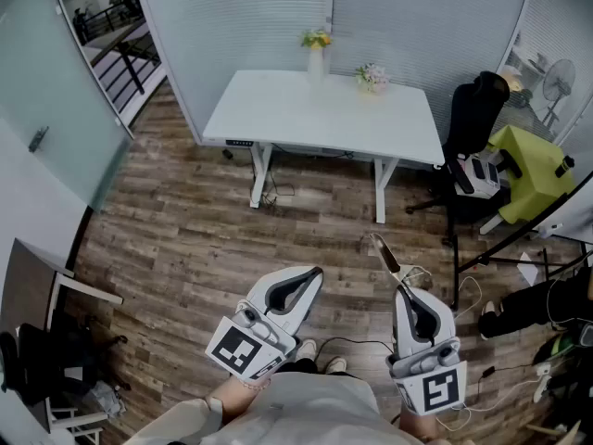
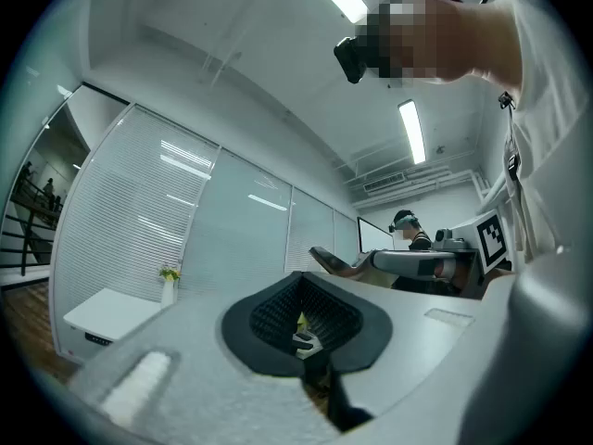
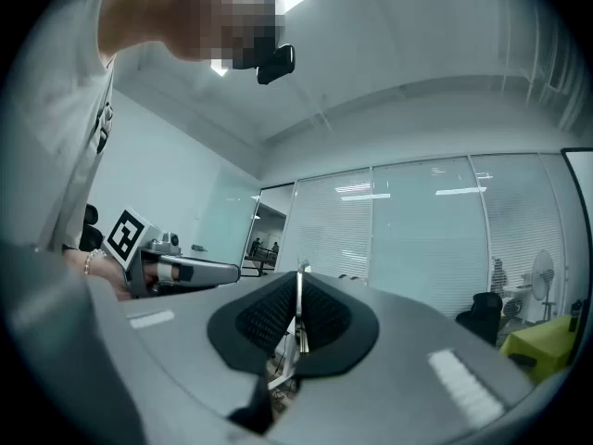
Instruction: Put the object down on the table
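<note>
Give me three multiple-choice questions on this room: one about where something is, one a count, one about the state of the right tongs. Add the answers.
1. Where does the black office chair stand?
A. Off the right end of the white desk
B. Pushed in under it
C. By the glass door at the left

2. How many lots of flowers stand on the desk?
A. One
B. Two
C. Four

3. How are the right tongs?
A. Wide open and empty
B. Shut on something thin
C. Out of sight

Answers:
1 A: in the head view the chair is beyond the desk's right end.
2 B: a vase with yellow flowers and a pot of pale flowers stand near the far edge.
3 B: the pads pinch a thin flat strip that sticks out ahead of them.
</note>
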Motion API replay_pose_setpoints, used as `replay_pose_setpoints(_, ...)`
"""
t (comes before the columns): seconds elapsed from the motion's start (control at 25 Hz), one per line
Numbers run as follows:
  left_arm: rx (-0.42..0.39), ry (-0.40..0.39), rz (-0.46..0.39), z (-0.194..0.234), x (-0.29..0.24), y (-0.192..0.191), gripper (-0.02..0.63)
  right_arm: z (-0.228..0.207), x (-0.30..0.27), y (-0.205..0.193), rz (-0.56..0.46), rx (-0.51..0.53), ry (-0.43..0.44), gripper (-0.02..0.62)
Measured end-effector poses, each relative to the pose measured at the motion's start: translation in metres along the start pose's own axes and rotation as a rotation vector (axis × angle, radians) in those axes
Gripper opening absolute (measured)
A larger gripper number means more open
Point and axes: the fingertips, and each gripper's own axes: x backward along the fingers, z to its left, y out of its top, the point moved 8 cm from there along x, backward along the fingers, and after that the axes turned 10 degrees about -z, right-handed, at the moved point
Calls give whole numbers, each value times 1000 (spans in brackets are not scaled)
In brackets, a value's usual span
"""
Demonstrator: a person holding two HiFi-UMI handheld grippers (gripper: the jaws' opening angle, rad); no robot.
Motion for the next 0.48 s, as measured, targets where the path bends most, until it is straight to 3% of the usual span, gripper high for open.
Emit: replay_pose_setpoints(0.48, 6, 4, -4, 26, 12, 2, 2, 14, -25, -5, -1, 7, -8, 8)
